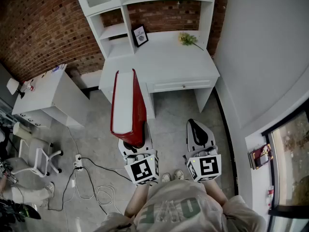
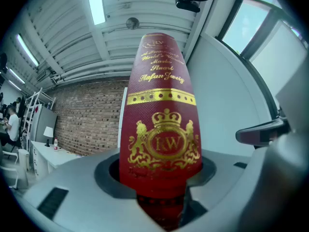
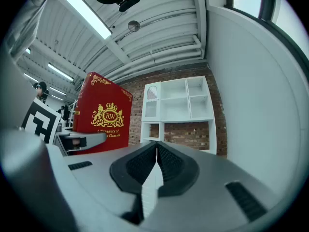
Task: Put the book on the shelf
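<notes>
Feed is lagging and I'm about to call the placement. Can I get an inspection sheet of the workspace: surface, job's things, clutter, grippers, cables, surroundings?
Surface: white desk ahead, its top mostly bare.
Job's things: red book held upright, off the desk; white shelf unit at the desk's back, no books seen in it.
Clutter: framed picture and yellow flowers on the desk.
Grippers: left gripper closed on the book's lower end; right gripper shut, empty.
Cables: cables and a power strip on the floor at left.
Surroundings: brick wall, second desk and chair at left; window at right.
</notes>
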A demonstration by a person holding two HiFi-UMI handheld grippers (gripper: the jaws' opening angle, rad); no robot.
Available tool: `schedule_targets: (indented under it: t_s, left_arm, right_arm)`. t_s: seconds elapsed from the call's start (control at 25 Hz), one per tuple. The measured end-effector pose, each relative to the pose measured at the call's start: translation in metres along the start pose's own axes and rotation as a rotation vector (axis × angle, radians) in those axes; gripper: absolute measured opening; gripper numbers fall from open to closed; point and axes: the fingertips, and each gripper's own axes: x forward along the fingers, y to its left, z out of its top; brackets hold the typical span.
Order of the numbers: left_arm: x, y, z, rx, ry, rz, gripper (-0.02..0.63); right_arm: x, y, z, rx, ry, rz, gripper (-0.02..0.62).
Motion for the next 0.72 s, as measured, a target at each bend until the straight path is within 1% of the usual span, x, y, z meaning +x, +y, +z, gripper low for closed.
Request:
schedule_targets:
  t_s: [0.32, 0.56, 0.72]
  left_arm:
    - [0.001, -0.007, 0.001, 0.000, 0.008, 0.001, 0.247]
    - [0.005, -0.014, -0.002, -0.008, 0.016, 0.011, 0.247]
    - [0.010, -0.023, -0.003, -0.005, 0.015, 0.016, 0.247]
  right_arm:
    - [-0.004, -0.010, -0.005, -0.005, 0.021, -0.004, 0.017]
    - [-0.009, -0.024, -0.008, 0.066, -0.004, -0.007, 0.017]
    - [-0.012, -0.040, -0.012, 0.060, -0.003, -0.011, 0.017]
